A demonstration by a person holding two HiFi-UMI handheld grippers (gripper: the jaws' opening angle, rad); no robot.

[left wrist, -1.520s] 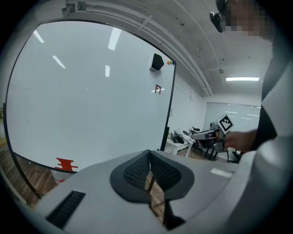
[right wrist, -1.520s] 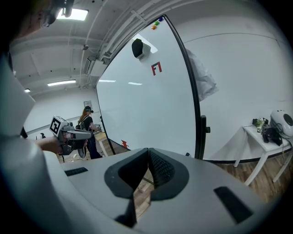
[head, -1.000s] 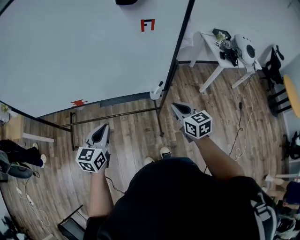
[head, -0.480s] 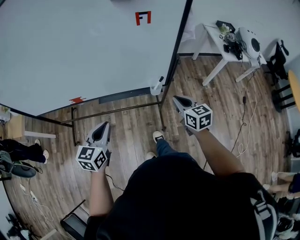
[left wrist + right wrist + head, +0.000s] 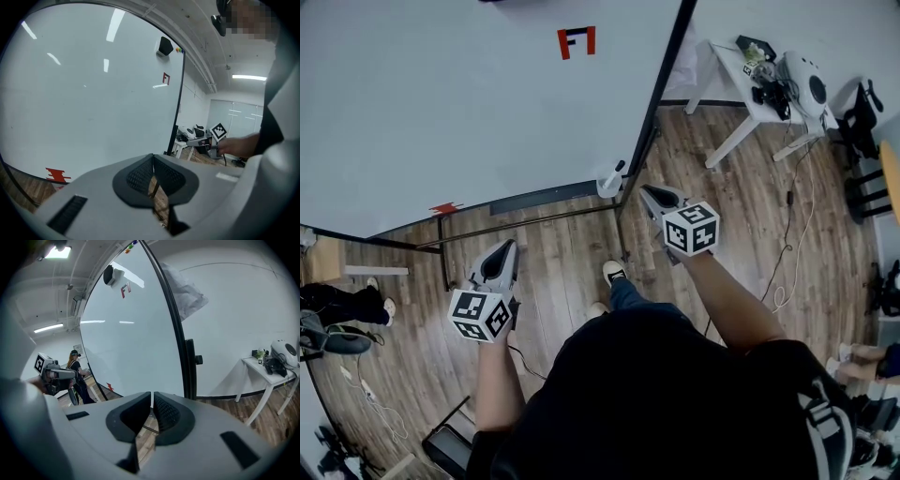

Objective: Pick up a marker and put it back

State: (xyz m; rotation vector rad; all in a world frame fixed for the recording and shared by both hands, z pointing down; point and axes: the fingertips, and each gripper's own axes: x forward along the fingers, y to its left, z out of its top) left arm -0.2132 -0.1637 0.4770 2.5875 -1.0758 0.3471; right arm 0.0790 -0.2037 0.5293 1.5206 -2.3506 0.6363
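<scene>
Two grippers hang above the wood floor, facing the whiteboard. The left gripper, at 8 o'clock in the head view, is clenched on nothing. The right gripper has just been opening its jaws to a thin slit, with nothing between them. The marker stands in a white cup at the board's lower corner, near the right gripper's tips at their 10 o'clock.
</scene>
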